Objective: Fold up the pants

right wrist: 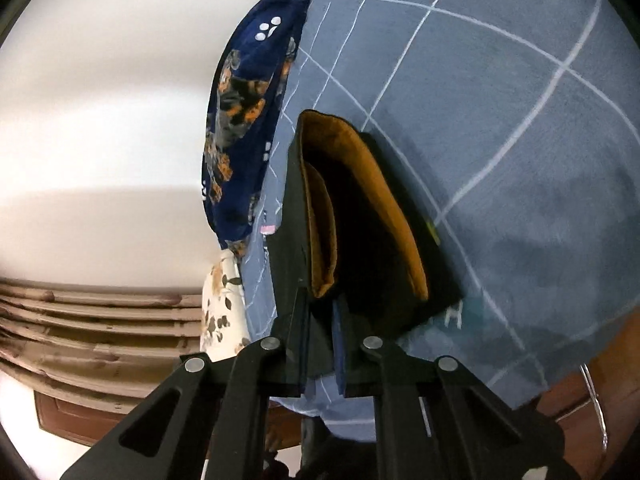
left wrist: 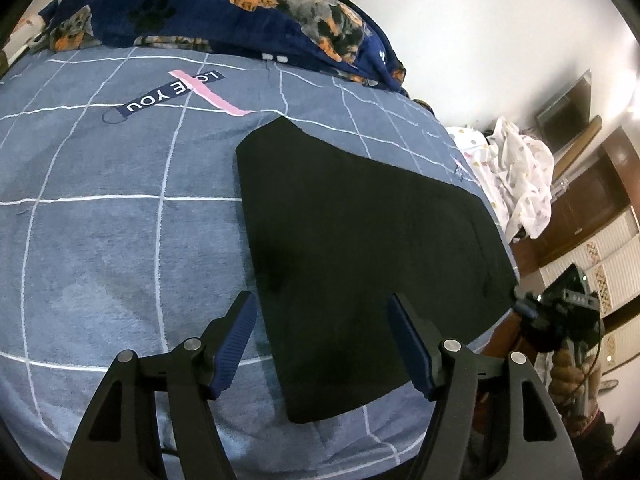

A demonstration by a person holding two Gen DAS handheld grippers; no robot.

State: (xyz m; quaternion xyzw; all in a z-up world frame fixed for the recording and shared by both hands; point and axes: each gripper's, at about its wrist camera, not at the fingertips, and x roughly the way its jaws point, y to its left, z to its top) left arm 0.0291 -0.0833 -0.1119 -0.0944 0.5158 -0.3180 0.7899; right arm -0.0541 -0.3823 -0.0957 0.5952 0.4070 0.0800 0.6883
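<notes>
On the blue checked bedspread (left wrist: 100, 240) | black pants (left wrist: 360, 240) lying flat, already folded narrow | right gripper (right wrist: 320, 336) pinching their edge, orange lining showing | left gripper (left wrist: 324, 340) spread, empty, poised above | judged: further fold remaining.

Black pants (left wrist: 360, 248), folded lengthwise, flat on blue checked bed (left wrist: 100, 240). Orange lining shows at open end (right wrist: 396, 216); that edge raised, pinched in right gripper (right wrist: 320, 340).

Left gripper (left wrist: 322, 344) agape, right gripper (right wrist: 320, 344) clamped.
</notes>
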